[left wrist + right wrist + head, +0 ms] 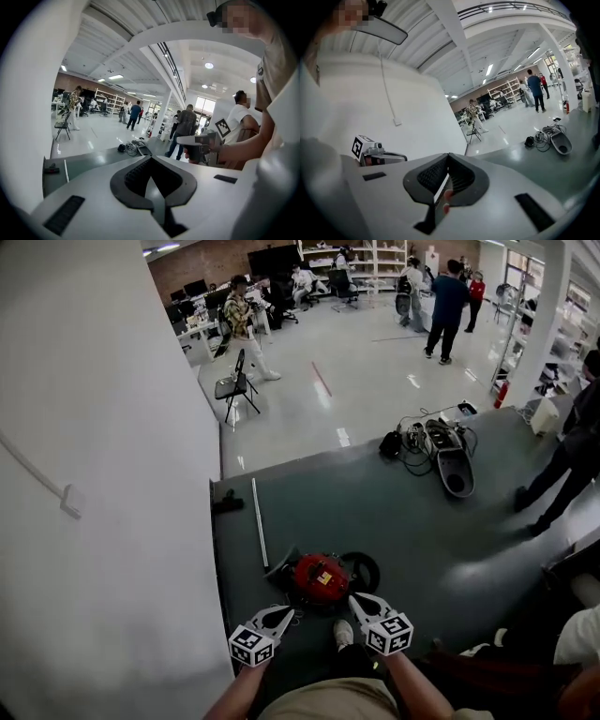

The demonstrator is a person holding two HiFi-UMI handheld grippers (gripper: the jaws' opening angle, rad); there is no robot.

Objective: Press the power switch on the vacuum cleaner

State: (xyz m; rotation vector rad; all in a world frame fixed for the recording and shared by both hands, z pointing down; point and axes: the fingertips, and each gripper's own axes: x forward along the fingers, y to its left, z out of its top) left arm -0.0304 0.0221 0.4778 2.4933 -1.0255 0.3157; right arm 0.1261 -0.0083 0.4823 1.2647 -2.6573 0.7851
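The vacuum cleaner (pixel 321 577) is a red canister with a black wheel, lying on the dark green floor just ahead of my feet. I cannot make out its power switch. My left gripper (pixel 285 614) hovers at its near left side and my right gripper (pixel 355 600) at its near right side; neither visibly touches it. Both have their jaws together with nothing held. In the left gripper view the left gripper (pixel 150 160) points out over the hall. In the right gripper view a sliver of red shows through the slit of the right gripper (pixel 448 157).
A white wall (pixel 103 474) runs close along my left. A thin white tube (pixel 260 521) lies on the floor beside the vacuum. A black nozzle with tangled cables (pixel 448 457) lies farther right. A person (pixel 562 460) stands at the right edge, and a folding chair (pixel 235 386) stands beyond.
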